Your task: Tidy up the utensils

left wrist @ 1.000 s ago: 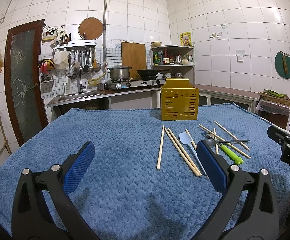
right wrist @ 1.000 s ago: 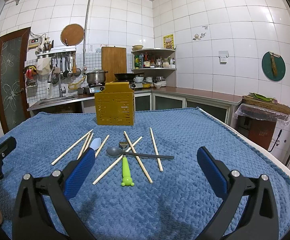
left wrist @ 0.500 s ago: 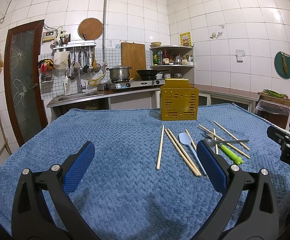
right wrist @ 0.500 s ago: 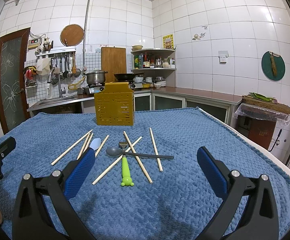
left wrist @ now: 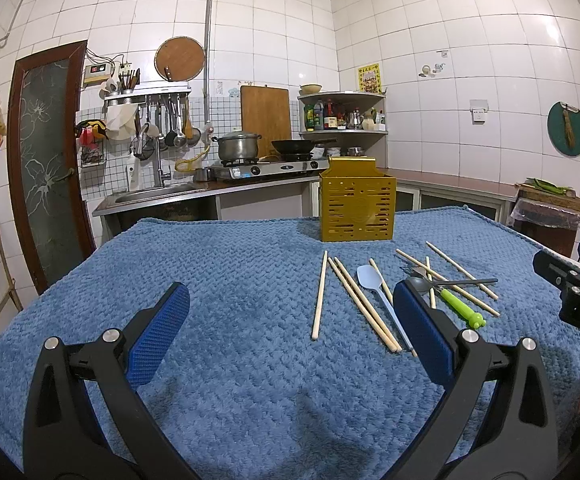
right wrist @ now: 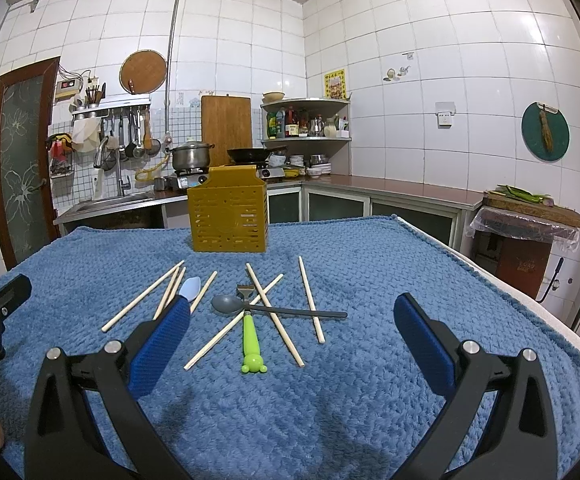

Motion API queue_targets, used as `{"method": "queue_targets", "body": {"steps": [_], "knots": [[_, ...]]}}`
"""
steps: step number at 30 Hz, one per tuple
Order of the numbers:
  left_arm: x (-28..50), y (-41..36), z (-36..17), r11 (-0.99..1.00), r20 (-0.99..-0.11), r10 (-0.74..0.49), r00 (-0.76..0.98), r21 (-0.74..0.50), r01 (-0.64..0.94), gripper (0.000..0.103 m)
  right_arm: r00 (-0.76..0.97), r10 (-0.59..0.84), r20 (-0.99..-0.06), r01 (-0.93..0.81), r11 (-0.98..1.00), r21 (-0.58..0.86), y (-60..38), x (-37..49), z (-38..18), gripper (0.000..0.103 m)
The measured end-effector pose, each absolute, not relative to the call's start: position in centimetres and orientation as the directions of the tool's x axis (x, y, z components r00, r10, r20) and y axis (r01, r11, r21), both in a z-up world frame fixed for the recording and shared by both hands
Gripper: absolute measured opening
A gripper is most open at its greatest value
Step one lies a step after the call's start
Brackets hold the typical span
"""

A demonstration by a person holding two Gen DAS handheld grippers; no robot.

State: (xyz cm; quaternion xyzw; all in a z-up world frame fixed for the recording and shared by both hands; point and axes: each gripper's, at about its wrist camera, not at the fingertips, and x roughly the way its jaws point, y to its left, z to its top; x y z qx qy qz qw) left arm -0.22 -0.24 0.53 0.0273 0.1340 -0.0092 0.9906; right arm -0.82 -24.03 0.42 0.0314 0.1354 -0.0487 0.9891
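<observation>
Seen along the left gripper (left wrist: 290, 320), both blue-padded fingers (left wrist: 157, 334) stand spread wide over a blue towel (left wrist: 217, 280) covering the table, with nothing between them. A yellow slotted utensil holder (left wrist: 356, 210) stands upright at the far side of the cloth. Nearer, wooden chopsticks (left wrist: 319, 294) lie scattered beside a pale blue spoon (left wrist: 372, 282), a grey spoon (left wrist: 420, 283) and a green-handled fork (left wrist: 460, 307), all loose on the towel and just ahead of the right-hand finger. Part of the other gripper shows at the right edge.

From the right gripper (right wrist: 290, 320), jaws are likewise wide apart and empty, hovering above the towel (right wrist: 370, 272). The utensil holder (right wrist: 227, 216) sits straight ahead at the back of the cloth. Between it and the fingers (right wrist: 424, 346), chopsticks (right wrist: 310, 296) lie crossed over one another; the grey spoon (right wrist: 227, 304) rests across them, its long handle pointing right, and the green-handled fork (right wrist: 251, 340) lies with its bear-shaped end toward the camera. The pale blue spoon (right wrist: 191, 286) peeks out just behind the left-hand finger. A tiled kitchen with sink and stove fills the background.
</observation>
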Motion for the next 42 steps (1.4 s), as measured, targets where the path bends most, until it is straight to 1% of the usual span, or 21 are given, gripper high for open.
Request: {"method": "queue_targets", "body": {"steps": [14,23,28,32,34,38,42], "knots": [[-0.1,-0.3,0.5,0.998,-0.269,-0.012,0.963,0.053,0.027,0.098,0.958,-0.098,-0.269,0.115,0.992,0.046,-24.1,-1.0,0.5,0.099],[0.5,-0.4,0.1,0.998,-0.288,-0.014,0.957,0.054,0.030,0.098,0.959,-0.097,-0.267,0.115,0.992,0.051,-24.1,-0.9,0.5,0.099],[1.0,-0.5,1.4,0.998,-0.318,-0.020,0.948,0.042,0.035,0.098,0.952,-0.077,-0.297,0.093,0.995,0.041,-23.6,-0.4,0.7,0.099],[2.1,-0.5,3.3,0.998,-0.330,-0.015,0.944,0.054,0.035,0.098,0.935,-0.081,-0.346,0.085,0.996,-0.003,-22.9,1.3,1.3,0.099],[3.0,-0.3,4.1,0.998,-0.347,-0.015,0.938,0.057,0.037,0.098,0.934,-0.067,-0.352,0.075,0.997,0.010,-22.9,1.8,1.7,0.099],[6.1,0.1,4.9,0.997,-0.438,-0.057,0.897,0.015,0.071,0.098,0.922,-0.060,-0.383,0.065,0.998,0.000,-22.8,3.7,2.4,0.099],[9.0,0.6,5.3,0.997,-0.494,-0.076,0.866,-0.015,0.079,0.098,0.914,-0.047,-0.404,0.046,0.999,-0.010,-22.8,5.2,2.8,0.099]]}}
